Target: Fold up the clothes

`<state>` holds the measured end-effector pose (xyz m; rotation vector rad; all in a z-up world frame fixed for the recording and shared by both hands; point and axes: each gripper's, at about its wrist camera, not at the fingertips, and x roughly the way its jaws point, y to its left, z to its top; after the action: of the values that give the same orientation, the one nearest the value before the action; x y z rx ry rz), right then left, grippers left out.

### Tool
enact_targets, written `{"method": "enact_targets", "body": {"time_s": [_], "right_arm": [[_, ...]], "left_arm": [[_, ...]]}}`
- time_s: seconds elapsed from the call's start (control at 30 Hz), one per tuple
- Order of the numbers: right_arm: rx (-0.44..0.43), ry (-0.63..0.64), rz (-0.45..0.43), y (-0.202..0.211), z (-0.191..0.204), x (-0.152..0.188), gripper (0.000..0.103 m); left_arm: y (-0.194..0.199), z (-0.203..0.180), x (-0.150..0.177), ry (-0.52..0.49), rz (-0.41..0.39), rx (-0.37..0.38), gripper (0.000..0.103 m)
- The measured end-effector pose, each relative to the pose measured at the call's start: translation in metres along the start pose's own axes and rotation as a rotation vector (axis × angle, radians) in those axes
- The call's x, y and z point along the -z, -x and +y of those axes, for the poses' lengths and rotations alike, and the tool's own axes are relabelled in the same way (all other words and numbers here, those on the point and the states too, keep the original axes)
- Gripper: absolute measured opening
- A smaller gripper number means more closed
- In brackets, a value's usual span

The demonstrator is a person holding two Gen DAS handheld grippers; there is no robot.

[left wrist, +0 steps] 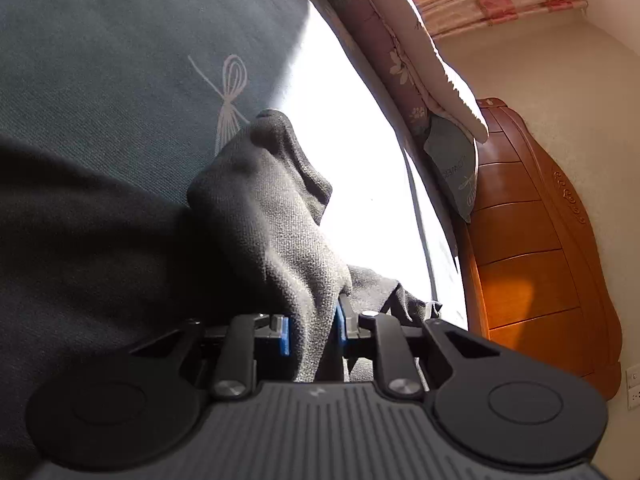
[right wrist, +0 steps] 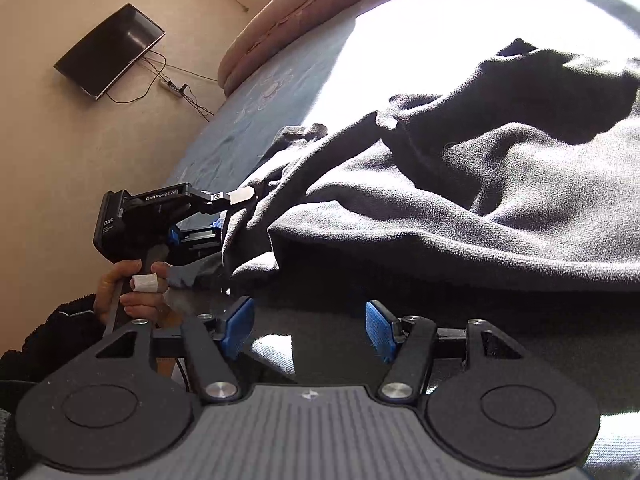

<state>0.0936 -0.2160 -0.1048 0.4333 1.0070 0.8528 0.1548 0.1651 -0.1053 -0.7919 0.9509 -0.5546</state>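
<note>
A dark grey knit garment (right wrist: 460, 200) lies crumpled on a bed with a blue-grey sheet (right wrist: 240, 132). In the left wrist view a bunch of the garment (left wrist: 260, 200) rises out of my left gripper (left wrist: 312, 332), whose blue pads are shut on the cloth. The right wrist view shows that left gripper (right wrist: 240, 216) at the garment's left edge, held by a hand (right wrist: 132, 292). My right gripper (right wrist: 310, 328) stands open just in front of the garment's near edge. Its blue pads are wide apart with no cloth pressed between them.
A bright patch of sunlight washes out the far part of the sheet (left wrist: 360, 140). A floral quilt (left wrist: 384, 40) and a pillow (left wrist: 452, 164) lie against a wooden headboard (left wrist: 532, 260). A dark screen (right wrist: 110, 50) with cables hangs on the wall.
</note>
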Motion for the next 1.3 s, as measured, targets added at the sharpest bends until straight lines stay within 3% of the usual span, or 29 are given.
{"method": "enact_targets", "body": {"time_s": [0.3, 0.43, 0.5, 0.6, 0.77, 0.87, 1.13, 1.3], "right_arm": [[0.002, -0.001, -0.026, 0.005, -0.001, -0.002, 0.066], [0.004, -0.002, -0.033, 0.008, -0.002, -0.001, 0.066], [0.003, -0.005, -0.035, 0.011, -0.003, 0.000, 0.067], [0.021, -0.012, -0.029, 0.014, -0.006, 0.003, 0.068], [0.041, -0.037, -0.021, 0.021, -0.015, 0.009, 0.071], [0.058, -0.062, -0.037, 0.028, -0.020, 0.012, 0.072], [0.116, -0.056, -0.116, 0.069, -0.018, 0.008, 0.074], [0.177, -0.024, -0.189, 0.083, -0.017, -0.003, 0.077]], "left_arm": [[0.053, -0.096, -0.021, -0.294, -0.103, 0.095, 0.008], [0.073, -0.123, -0.016, -0.405, -0.142, 0.091, 0.008], [0.079, -0.126, -0.011, -0.464, -0.159, 0.052, 0.009], [0.075, -0.105, -0.005, -0.440, -0.131, -0.038, 0.009], [0.041, -0.037, 0.002, -0.252, 0.004, -0.205, 0.009], [0.034, -0.011, 0.008, -0.187, 0.036, -0.255, 0.009], [0.057, -0.039, -0.008, -0.273, -0.050, -0.224, 0.009], [0.054, -0.037, -0.008, -0.299, -0.019, -0.314, 0.013]]}}
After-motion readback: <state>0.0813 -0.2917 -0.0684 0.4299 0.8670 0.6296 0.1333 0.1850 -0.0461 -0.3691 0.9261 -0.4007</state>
